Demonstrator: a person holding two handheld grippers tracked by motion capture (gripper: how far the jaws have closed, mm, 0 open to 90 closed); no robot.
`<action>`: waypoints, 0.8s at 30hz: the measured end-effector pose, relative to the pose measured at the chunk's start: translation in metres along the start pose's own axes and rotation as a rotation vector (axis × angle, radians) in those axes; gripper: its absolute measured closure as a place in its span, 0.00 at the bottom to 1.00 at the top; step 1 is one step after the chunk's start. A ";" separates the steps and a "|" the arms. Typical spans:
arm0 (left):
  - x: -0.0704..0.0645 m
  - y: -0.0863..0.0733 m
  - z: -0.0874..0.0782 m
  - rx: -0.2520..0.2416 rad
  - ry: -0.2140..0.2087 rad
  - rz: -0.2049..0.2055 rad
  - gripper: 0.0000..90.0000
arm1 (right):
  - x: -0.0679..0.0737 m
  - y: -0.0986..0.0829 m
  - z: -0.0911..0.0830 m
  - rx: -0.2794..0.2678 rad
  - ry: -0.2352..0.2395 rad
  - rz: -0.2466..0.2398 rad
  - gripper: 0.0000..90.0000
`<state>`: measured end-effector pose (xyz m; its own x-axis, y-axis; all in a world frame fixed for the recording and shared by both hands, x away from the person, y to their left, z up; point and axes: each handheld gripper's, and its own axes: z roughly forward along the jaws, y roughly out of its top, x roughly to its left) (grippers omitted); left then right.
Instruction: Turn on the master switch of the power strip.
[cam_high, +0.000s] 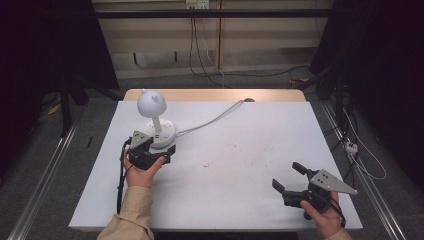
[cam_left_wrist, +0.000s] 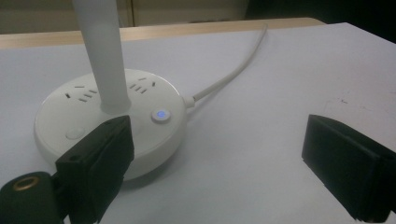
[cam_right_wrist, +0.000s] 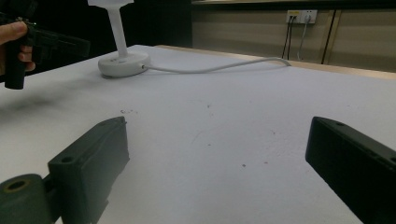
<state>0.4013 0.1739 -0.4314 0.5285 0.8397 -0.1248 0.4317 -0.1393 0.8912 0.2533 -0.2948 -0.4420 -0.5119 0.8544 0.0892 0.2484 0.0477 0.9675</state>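
- Tabletop (cam_high: 240, 165): one, covered white, with a wooden edge along the far side.
- Desk lamp (cam_high: 155, 122): one, white, with a round head, a single stem and a round base.
- Lit button (cam_left_wrist: 161, 114) on the lamp base: one, glowing blue; a second, unlit round button (cam_left_wrist: 74, 133) sits on the same base.
- Socket groups in the base top: two visible.
- Lamp cord (cam_high: 215, 117): one, white, running to the far edge.
- Claws: two, the left claw (cam_high: 167, 152) and the right claw (cam_high: 289, 179), each with two black jaws set apart.
- Hands: two, one per claw.
- Wall outlet (cam_right_wrist: 301, 16): one plate, two cables plugged in.
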 end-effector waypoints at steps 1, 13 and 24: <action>0.000 0.000 -0.001 -0.004 -0.001 -0.004 0.10 | 0.000 0.000 0.000 0.000 0.001 0.000 0.07; 0.002 -0.002 -0.009 -0.011 -0.016 -0.010 0.09 | 0.001 0.000 0.001 0.002 0.008 -0.002 0.07; 0.008 -0.007 -0.017 -0.010 -0.019 -0.016 0.09 | 0.001 0.000 0.002 0.002 0.007 0.000 0.07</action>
<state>0.3901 0.1899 -0.4314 0.5359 0.8313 -0.1473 0.4326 -0.1206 0.8935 0.2539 -0.2928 -0.4424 -0.5176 0.8508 0.0906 0.2498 0.0489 0.9671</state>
